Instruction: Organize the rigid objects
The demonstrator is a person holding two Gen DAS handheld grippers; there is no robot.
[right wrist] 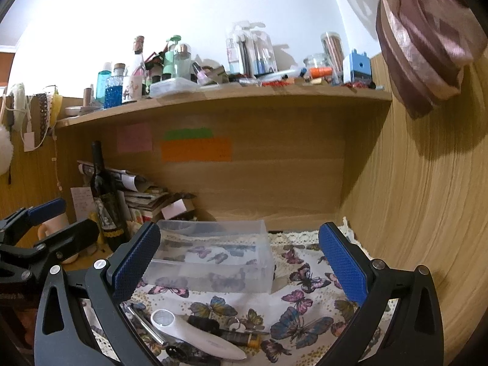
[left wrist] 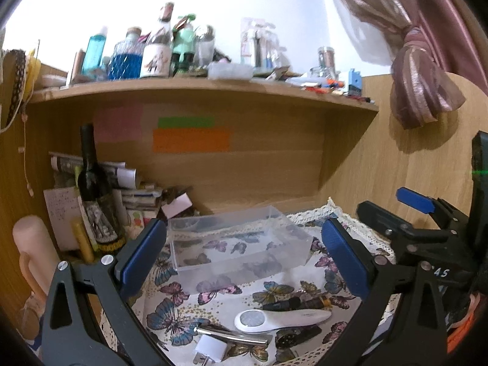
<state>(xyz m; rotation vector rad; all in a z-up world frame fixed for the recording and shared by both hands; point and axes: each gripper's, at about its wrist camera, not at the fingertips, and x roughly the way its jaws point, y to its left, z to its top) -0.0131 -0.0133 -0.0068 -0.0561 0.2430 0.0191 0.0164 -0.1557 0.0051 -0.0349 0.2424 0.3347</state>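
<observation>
Pre-grasp stage. Left gripper (left wrist: 244, 259) and right gripper (right wrist: 241, 262): jaws apart, empty. Clear plastic box (left wrist: 238, 244) empty, mid butterfly cloth (left wrist: 274, 292). Magnifier (left wrist: 280, 320), charger plug (left wrist: 210, 350), metal tube (left wrist: 231, 335) at near edge. Next, probably: pick one and box it.

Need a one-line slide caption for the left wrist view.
Open left hand-held gripper faces an empty clear bin on a butterfly cloth, small items in front.
</observation>
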